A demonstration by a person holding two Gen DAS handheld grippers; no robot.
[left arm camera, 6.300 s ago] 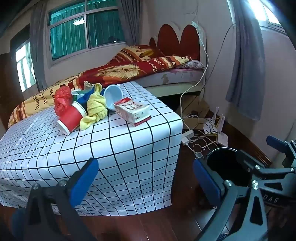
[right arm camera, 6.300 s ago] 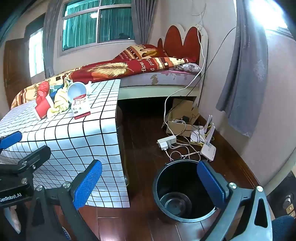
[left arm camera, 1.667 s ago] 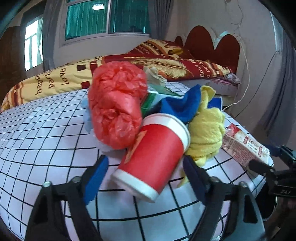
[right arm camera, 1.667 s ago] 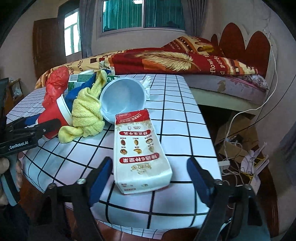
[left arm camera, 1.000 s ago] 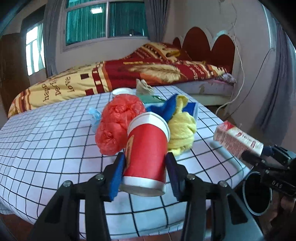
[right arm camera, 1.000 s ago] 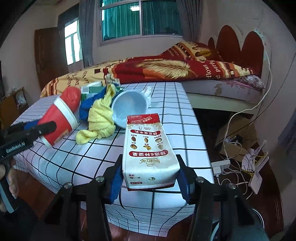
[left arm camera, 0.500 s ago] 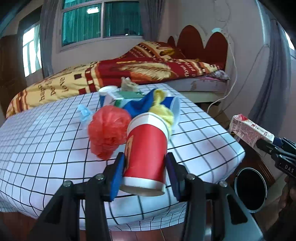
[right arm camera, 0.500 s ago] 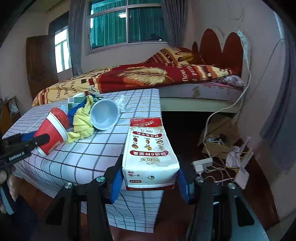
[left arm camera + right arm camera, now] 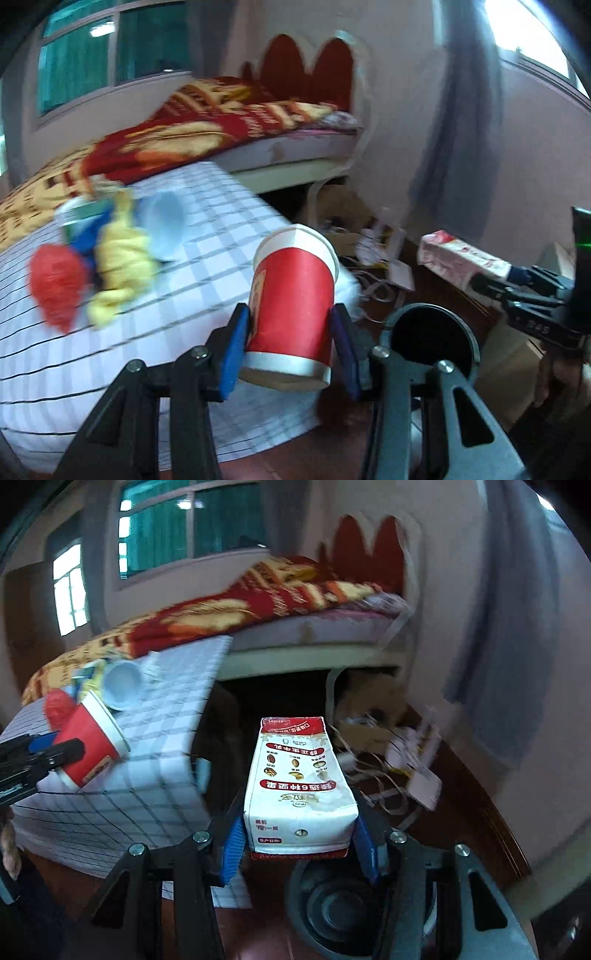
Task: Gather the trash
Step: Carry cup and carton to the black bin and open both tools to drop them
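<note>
My left gripper is shut on a red paper cup and holds it in the air past the table's right corner, left of a black trash bin on the floor. My right gripper is shut on a white and red milk carton and holds it right above the black bin. The carton also shows in the left wrist view, and the cup in the right wrist view. On the checked table lie a red plastic bag, a yellow cloth and a pale blue cup.
A bed with a red and yellow blanket stands behind the table. Cables, a power strip and cardboard lie on the wooden floor by the wall. A grey curtain hangs at the right.
Both grippers have swung right, off the table, with the cup and the carton. The carton now hangs over the bin and the cup is close beside it.
</note>
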